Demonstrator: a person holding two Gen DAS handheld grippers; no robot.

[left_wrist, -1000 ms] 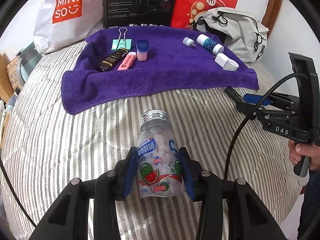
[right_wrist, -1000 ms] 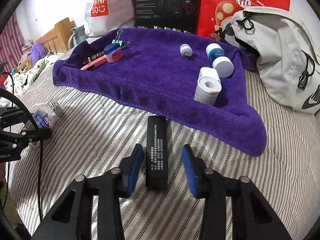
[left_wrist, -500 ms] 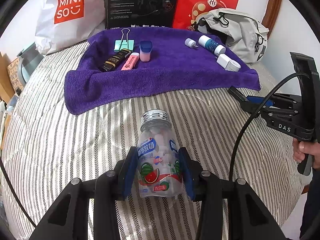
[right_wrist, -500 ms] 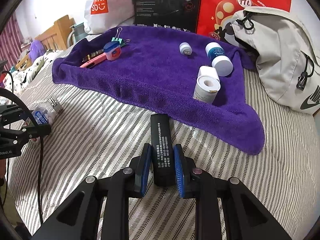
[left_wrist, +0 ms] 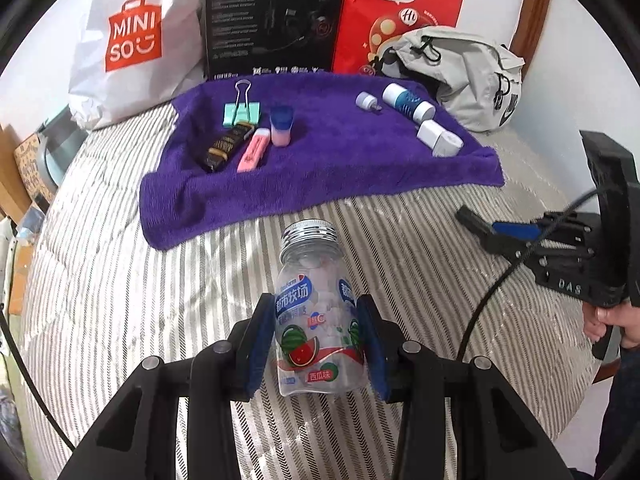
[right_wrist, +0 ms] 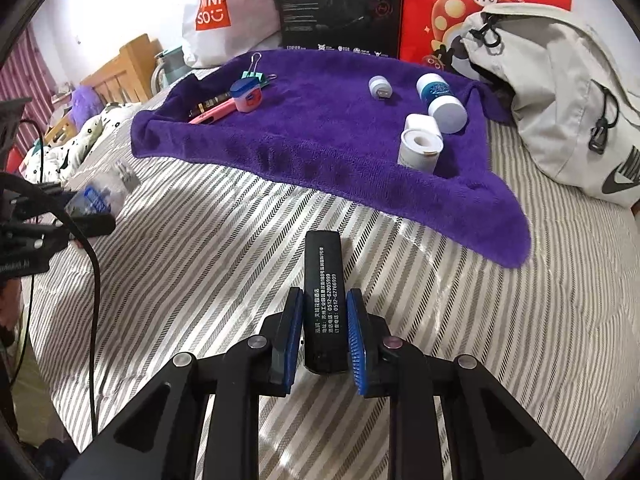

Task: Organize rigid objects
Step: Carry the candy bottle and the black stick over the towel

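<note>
My left gripper [left_wrist: 316, 344] is shut on a clear candy bottle [left_wrist: 318, 320] with a silver cap and watermelon label, held above the striped bedding. My right gripper [right_wrist: 325, 340] is shut on a flat black box [right_wrist: 323, 300] with white print. Ahead lies a purple towel [left_wrist: 320, 160] [right_wrist: 320, 148]. On its left side sit a green binder clip [left_wrist: 241, 112], a dark bar [left_wrist: 224, 146], a pink highlighter [left_wrist: 253, 154] and a pink jar with blue lid [left_wrist: 281, 126]. On its right lie a small white adapter [right_wrist: 380, 87], a blue-white bottle [right_wrist: 440, 100] and a white tube [right_wrist: 420, 144].
Behind the towel stand a white shopping bag [left_wrist: 124, 40], a black carton [left_wrist: 276, 20] and a red bag [left_wrist: 396, 8]. A grey backpack [right_wrist: 560, 92] lies at the right. The right gripper [left_wrist: 560, 248] shows in the left wrist view, the left gripper [right_wrist: 48, 216] in the right wrist view.
My right gripper went from open around the black box to shut on it and has lifted it slightly. The left gripper stays shut on the bottle, raised a little.
</note>
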